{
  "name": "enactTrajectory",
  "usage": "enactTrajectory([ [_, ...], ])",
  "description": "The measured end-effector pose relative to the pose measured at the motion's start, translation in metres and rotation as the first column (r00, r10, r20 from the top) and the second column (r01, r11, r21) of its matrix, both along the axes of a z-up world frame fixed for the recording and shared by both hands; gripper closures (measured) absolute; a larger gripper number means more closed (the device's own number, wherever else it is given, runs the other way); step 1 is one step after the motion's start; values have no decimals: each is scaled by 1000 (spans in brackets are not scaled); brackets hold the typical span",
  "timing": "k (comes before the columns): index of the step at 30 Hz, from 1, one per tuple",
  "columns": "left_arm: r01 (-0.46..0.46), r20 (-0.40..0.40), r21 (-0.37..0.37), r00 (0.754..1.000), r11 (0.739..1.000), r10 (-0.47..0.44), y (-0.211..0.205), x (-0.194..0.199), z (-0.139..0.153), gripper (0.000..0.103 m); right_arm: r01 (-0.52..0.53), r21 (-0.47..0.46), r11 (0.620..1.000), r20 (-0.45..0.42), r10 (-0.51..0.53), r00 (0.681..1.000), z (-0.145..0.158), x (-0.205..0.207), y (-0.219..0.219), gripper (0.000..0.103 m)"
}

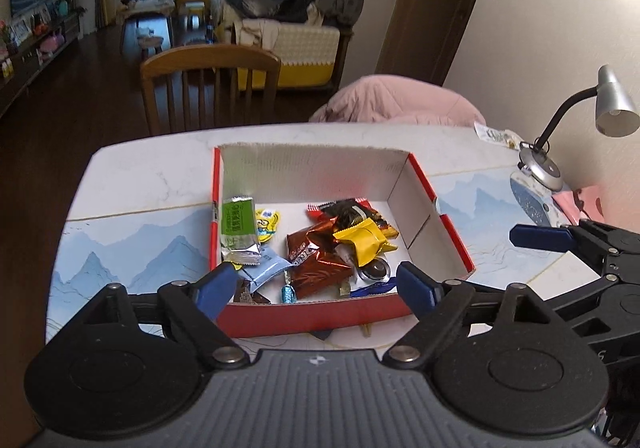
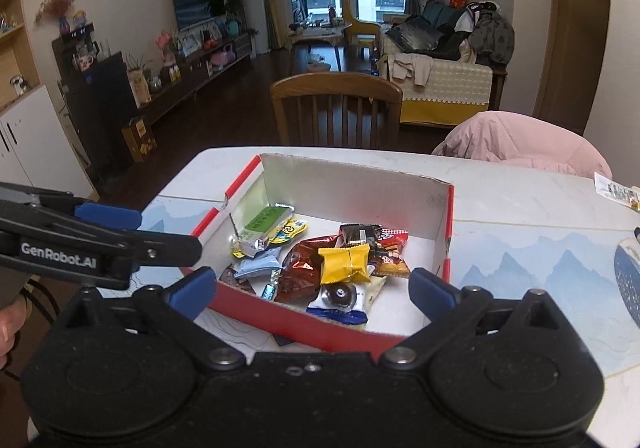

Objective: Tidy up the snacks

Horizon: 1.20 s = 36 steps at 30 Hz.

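Note:
A red cardboard box [image 1: 448, 232] with white inside walls sits on the table and holds several wrapped snacks: a green bar [image 1: 238, 228], a yellow packet [image 1: 366, 240], a brown-red packet [image 1: 316, 264]. The box also shows in the right wrist view [image 2: 448, 220] with the yellow packet [image 2: 346, 262] and green bar [image 2: 262, 226]. My left gripper [image 1: 316, 290] is open and empty, hovering over the box's near wall. My right gripper [image 2: 312, 286] is open and empty at the box's near edge. A small white snack packet [image 1: 498, 136] lies apart at the table's far right, also in the right wrist view [image 2: 618, 192].
A desk lamp [image 1: 576, 120] stands at the table's right on a patterned mat [image 1: 532, 204]. A wooden chair [image 1: 212, 88] and a chair with a pink coat [image 1: 400, 100] stand behind the table. The right gripper [image 1: 576, 244] shows in the left wrist view.

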<state>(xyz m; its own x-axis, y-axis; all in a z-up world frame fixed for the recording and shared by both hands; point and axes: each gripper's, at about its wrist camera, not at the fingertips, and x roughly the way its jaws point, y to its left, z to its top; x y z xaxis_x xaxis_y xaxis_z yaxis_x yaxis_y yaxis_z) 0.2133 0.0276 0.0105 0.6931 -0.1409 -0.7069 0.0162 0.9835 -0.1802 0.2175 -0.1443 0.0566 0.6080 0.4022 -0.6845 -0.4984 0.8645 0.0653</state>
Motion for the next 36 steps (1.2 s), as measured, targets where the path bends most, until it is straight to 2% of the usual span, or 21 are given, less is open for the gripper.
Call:
enactTrajectory([
  [2, 1, 21, 0, 1000, 1000, -1, -1, -9, 4, 13, 5, 18, 1000, 6, -5, 1000, 2, -7, -4, 0],
  [5, -3, 58, 10, 998, 1000, 3, -3, -20, 9, 1, 16, 45, 999, 20, -17, 1000, 3, -17, -11, 0],
  [20, -41, 116, 43, 993, 998, 35, -4, -48, 14, 1, 99, 164, 981, 80, -113, 990, 6, -37, -35, 0],
  [29, -28, 140, 59, 990, 998, 19, -10, -53, 17, 1, 105, 180, 978, 106, -126, 986, 2, -38, -37, 0],
  [36, -30, 131, 53, 991, 998, 23, -11, -53, 17, 1, 105, 177, 979, 89, -122, 989, 3, -41, -39, 0],
])
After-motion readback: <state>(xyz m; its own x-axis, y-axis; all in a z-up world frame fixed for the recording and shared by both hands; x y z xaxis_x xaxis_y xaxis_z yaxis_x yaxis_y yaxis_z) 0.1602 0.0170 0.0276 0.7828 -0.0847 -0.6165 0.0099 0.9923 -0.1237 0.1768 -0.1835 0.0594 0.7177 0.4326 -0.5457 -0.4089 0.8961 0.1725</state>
